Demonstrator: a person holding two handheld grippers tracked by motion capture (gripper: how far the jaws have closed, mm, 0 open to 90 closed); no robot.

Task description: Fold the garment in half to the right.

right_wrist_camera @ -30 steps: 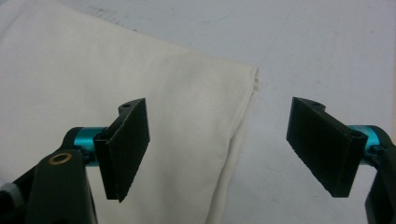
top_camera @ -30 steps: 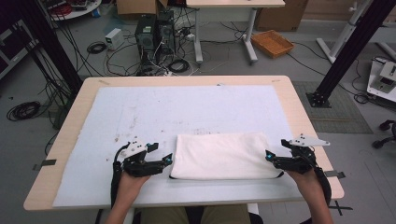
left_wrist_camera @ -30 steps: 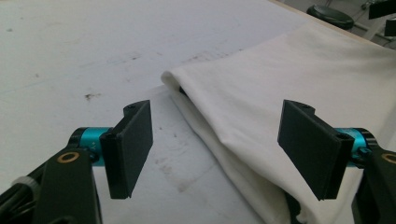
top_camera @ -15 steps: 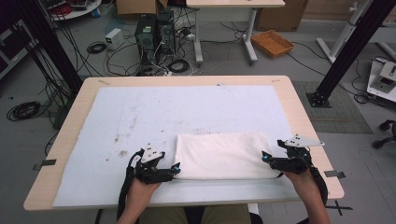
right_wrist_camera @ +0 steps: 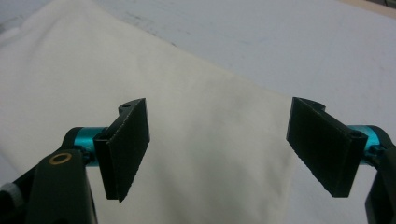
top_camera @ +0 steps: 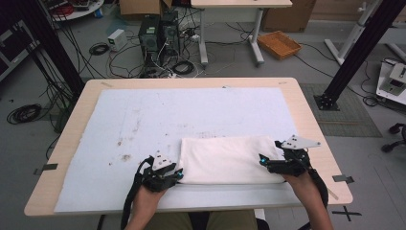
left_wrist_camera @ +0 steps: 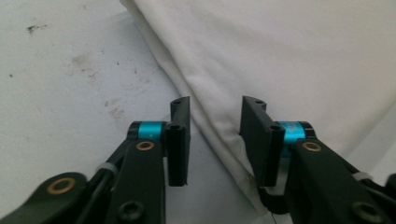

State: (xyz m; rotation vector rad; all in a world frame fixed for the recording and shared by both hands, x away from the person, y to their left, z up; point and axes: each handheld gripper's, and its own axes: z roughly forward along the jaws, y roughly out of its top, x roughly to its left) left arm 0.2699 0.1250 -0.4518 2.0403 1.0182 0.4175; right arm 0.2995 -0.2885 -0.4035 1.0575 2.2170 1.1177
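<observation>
so the folded white cloth (top_camera: 227, 159) is lying at the near edge of the worktop (top_camera: 86, 103). left tongs (left_wrist_camera: 215, 135) have just been narrowing around its near left edge, not yet pinching; right tongs (right_wrist_camera: 224, 149) are hovering released over its right end, ready to lift.

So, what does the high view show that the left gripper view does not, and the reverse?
High view: the whole folded white cloth, the wooden table, the right gripper at the cloth's right edge, and computers on the floor.

Left gripper view: the left gripper from close by, its jaws, which have just been closing, astride the cloth's layered edge with gaps on both sides.

Both: the cloth, the stained white mat and the left gripper.
</observation>
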